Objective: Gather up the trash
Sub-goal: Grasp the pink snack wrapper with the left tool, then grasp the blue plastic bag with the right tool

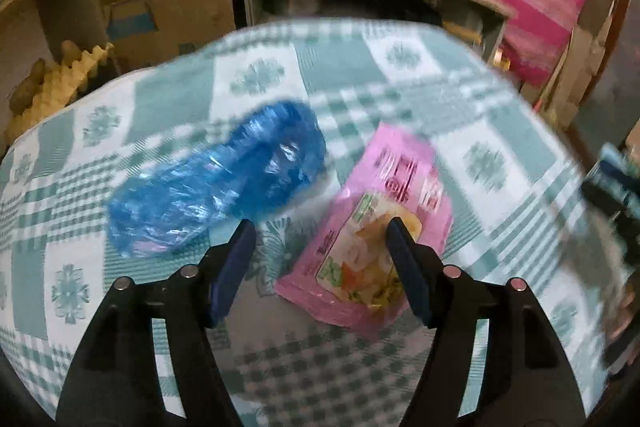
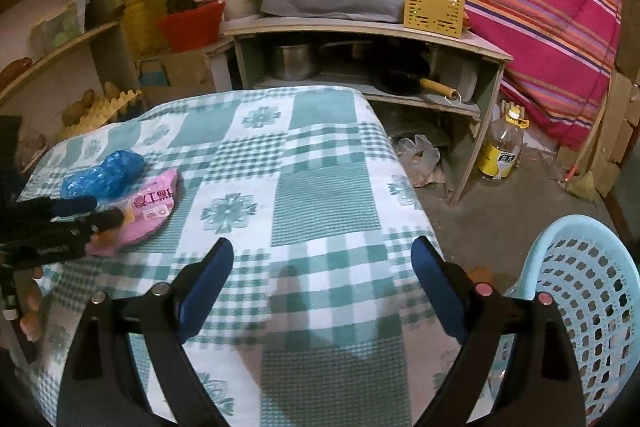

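Trash-wise, the flat pink plastic snack wrapper [image 1: 372, 223] lies on the green-checked tablecloth [image 1: 500, 131] right under the left gripper [image 1: 320, 227], long axis running away from its empty, spread jaws, while the right gripper [image 2: 324, 247], also spread and empty, sits well apart.

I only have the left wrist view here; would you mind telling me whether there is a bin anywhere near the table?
Observer: Yes, a light blue perforated basket stands on the floor at the table's near right corner.
Operator: Thank you. Is the right gripper holding anything?
Observer: No, the right gripper is open and empty over the checked tablecloth.
Operator: And where is my left gripper from there?
Observer: The left gripper is at the pink packet, beside the blue plastic bag.
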